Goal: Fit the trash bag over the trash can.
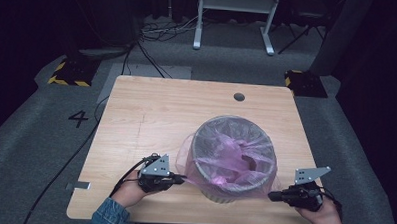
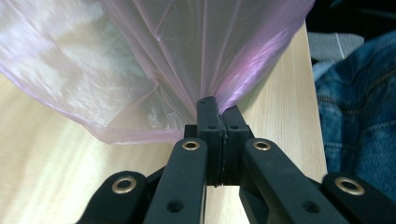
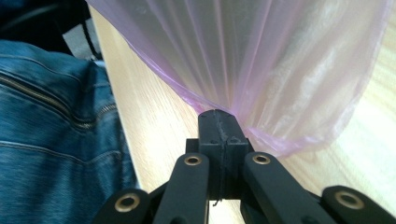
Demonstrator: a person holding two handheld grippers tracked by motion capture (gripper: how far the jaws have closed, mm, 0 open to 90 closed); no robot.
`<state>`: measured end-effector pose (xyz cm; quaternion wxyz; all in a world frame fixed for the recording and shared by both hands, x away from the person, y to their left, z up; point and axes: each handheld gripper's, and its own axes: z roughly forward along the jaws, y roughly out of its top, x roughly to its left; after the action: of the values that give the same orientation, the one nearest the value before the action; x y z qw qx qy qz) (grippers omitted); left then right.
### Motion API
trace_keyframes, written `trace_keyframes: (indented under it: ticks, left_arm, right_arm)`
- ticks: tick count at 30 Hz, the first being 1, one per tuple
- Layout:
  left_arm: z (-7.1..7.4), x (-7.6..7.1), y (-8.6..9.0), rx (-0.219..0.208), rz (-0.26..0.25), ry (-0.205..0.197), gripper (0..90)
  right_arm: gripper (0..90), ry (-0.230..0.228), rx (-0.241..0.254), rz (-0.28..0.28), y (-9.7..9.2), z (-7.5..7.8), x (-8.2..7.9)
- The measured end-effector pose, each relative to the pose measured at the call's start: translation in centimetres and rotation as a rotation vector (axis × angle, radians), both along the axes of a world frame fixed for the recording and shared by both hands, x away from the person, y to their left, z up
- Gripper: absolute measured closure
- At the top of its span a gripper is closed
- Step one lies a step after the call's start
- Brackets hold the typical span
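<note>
Dark grey carpet surrounds a pale wooden table (image 1: 151,115), where a round bin (image 1: 233,161) lined with a pink plastic bag (image 1: 225,158) stands toward the near edge, between the 2 grippers. At the bin's left the left gripper (image 1: 180,179) has its jaws pressed together on the bag's film — the pink sheet fans out from the tips. At the bin's right the right gripper (image 1: 272,196) pinches the bag's hem the same way, low beside the tabletop.
</note>
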<state>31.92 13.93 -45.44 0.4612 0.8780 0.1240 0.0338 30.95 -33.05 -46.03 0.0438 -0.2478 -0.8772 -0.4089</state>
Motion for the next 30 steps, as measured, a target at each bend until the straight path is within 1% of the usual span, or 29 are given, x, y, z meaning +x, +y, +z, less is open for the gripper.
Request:
trace_keyframes:
  ticks: [1,3,4,5,6,7,8,9,10,11,12,13,14,15,17,19,20,21,23,24,25,27,29,30]
  left_arm:
    - [-0.1,-0.1,0.0,-0.001,0.004,0.007,88.5]
    - [-0.1,-0.2,0.3,-0.017,0.008,0.014,85.0]
    - [0.0,-0.3,0.6,-0.029,0.02,0.009,80.1]
    - [0.2,-0.3,1.0,-0.05,0.035,0.009,70.9]
    - [0.3,-0.3,1.4,-0.071,0.041,0.019,62.2]
    - [0.6,-0.2,2.1,-0.115,0.044,0.043,57.1]
    - [0.7,-0.2,2.5,-0.142,0.048,0.048,52.8]
    - [1.0,-0.1,3.1,-0.182,0.054,0.055,49.1]
    - [1.2,0.0,3.5,-0.211,0.065,0.053,44.9]
    - [1.3,0.0,3.8,-0.23,0.075,0.048,41.5]
    - [1.6,0.0,4.1,-0.253,0.089,0.04,39.9]
    - [1.9,0.0,4.5,-0.271,0.102,0.034,38.8]
    - [2.2,0.0,4.7,-0.279,0.11,0.029,37.3]
    - [2.5,0.0,4.8,-0.283,0.114,0.016,37.0]
    - [3.0,0.0,4.8,-0.284,0.129,-0.003,36.8]
    - [3.6,0.3,4.5,-0.271,0.135,-0.023,36.1]
    - [3.9,0.5,4.3,-0.271,0.128,-0.026,35.3]
    - [4.2,0.6,4.1,-0.272,0.12,-0.033,35.0]
    - [4.7,0.9,3.6,-0.277,0.099,-0.039,34.6]
    - [5.0,1.0,3.3,-0.276,0.091,-0.044,34.5]
    - [5.2,1.1,3.2,-0.275,0.084,-0.051,34.3]
    - [5.6,1.1,2.6,-0.287,0.061,-0.048,34.3]
    - [5.9,0.9,1.9,-0.279,0.035,-0.06,34.3]
    - [5.9,0.8,1.7,-0.277,0.026,-0.061,34.0]
  right_arm:
    - [90.0,0.0,-0.005,-0.004,0.0,-0.2,0.0]
    - [90.0,0.002,0.003,-0.014,-0.2,-0.4,-0.1]
    - [86.7,-0.003,0.007,-0.014,-0.3,-0.3,-0.2]
    - [76.5,-0.015,0.012,-0.016,-0.4,-0.1,-0.3]
    - [64.1,-0.022,0.028,-0.025,-0.6,0.2,-0.5]
    - [55.9,-0.023,0.052,-0.026,-0.7,0.4,-0.6]
    - [49.0,-0.023,0.094,-0.019,-1.0,0.8,-0.7]
    - [44.8,-0.029,0.11,-0.025,-1.1,1.1,-0.8]
    - [41.2,-0.055,0.129,-0.044,-1.4,1.6,-1.1]
    - [38.5,-0.074,0.15,-0.062,-1.6,2.0,-1.2]
    - [36.2,-0.084,0.164,-0.074,-1.8,2.3,-1.3]
    - [34.6,-0.095,0.181,-0.09,-1.8,2.6,-1.4]
    - [33.0,-0.116,0.198,-0.1,-1.8,3.1,-1.6]
    - [32.1,-0.137,0.203,-0.11,-1.6,3.5,-1.7]
    - [33.2,-0.169,0.197,-0.122,-0.9,4.1,-1.9]
    - [36.2,-0.186,0.184,-0.123,0.0,4.5,-1.9]
    - [43.8,-0.195,0.171,-0.114,0.6,4.7,-1.8]
    - [56.2,-0.195,0.143,-0.112,1.2,4.9,-1.6]
    - [73.5,-0.181,0.11,-0.114,1.9,5.0,-1.2]
    - [83.2,-0.175,0.1,-0.125,2.1,5.1,-0.8]
    - [87.4,-0.176,0.092,-0.139,2.2,5.2,-0.4]
    - [90.0,-0.187,0.097,-0.171,2.1,5.7,0.5]
    - [90.0,-0.188,0.125,-0.2,2.0,6.2,1.4]
    - [89.9,-0.19,0.141,-0.2,2.0,6.5,1.7]
